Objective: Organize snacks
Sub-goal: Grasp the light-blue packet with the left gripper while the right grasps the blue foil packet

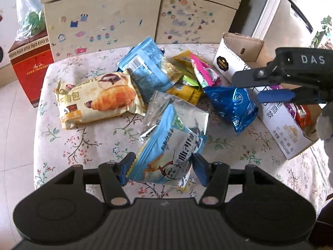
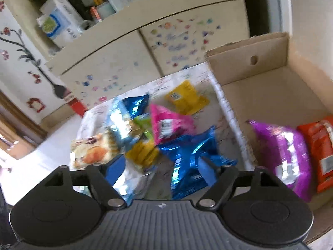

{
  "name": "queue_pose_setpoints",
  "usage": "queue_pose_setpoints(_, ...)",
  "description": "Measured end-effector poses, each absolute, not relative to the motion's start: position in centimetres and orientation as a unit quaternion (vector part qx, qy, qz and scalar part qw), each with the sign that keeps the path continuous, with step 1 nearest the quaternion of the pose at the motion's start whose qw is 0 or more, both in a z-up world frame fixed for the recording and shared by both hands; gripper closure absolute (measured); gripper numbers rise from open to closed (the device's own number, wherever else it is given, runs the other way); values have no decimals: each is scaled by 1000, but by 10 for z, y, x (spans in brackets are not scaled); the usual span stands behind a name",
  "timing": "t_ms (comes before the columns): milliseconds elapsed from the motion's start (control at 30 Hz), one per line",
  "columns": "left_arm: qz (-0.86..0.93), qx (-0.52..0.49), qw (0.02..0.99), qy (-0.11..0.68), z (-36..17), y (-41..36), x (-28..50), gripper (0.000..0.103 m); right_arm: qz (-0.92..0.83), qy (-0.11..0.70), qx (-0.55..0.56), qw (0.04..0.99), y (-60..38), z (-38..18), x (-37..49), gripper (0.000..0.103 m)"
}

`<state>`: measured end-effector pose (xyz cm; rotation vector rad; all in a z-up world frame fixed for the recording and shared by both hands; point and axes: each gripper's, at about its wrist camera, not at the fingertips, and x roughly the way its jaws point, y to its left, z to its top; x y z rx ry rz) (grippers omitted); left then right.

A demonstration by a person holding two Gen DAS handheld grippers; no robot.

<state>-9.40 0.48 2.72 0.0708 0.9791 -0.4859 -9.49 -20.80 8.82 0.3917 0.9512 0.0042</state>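
My left gripper [image 1: 162,170] is shut on a light-blue snack packet [image 1: 166,152], its blue pads pressing both sides, above a silver packet [image 1: 177,112]. On the floral table [image 1: 83,145] lie a croissant packet [image 1: 95,98], blue, yellow, green and pink packets in a pile [image 1: 166,73], and a dark blue foil packet [image 1: 233,104]. My right gripper [image 1: 247,88] hovers open just right of that foil packet [image 2: 187,156]; in the blurred right wrist view the open right gripper [image 2: 161,170] stands over it without pressing it. The cardboard box [image 2: 270,95] holds a purple packet [image 2: 283,145] and an orange one [image 2: 318,145].
The box [image 1: 281,125] sits on the table's right side. Behind the table stands a cream cabinet [image 1: 104,20] covered in stickers. A red carton [image 1: 31,62] with a plastic bag on top stands on the floor at left.
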Motion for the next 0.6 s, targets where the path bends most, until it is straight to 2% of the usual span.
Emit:
queue_pose_setpoints(167,-231,33,854,464,26,2,-95,38,-30,467,187,864,-206,71,-86,14)
queue_pose_setpoints(300,-227,29,858,461,27,1,-93,33,-46,468,135,872,-197,63,-82,14)
queue_pose_setpoints(433,-223,36,860,457,27,-2,-93,33,-55,466,81,880,-187,54,-76,14)
queue_pose_setpoints(533,-218,33,861,458,26,-1,-92,36,-48,468,33,882,-176,51,-75,23)
queue_pose_setpoints(600,-218,25,860,461,26,1,-91,43,-43,469,12,882,-173,52,-76,30)
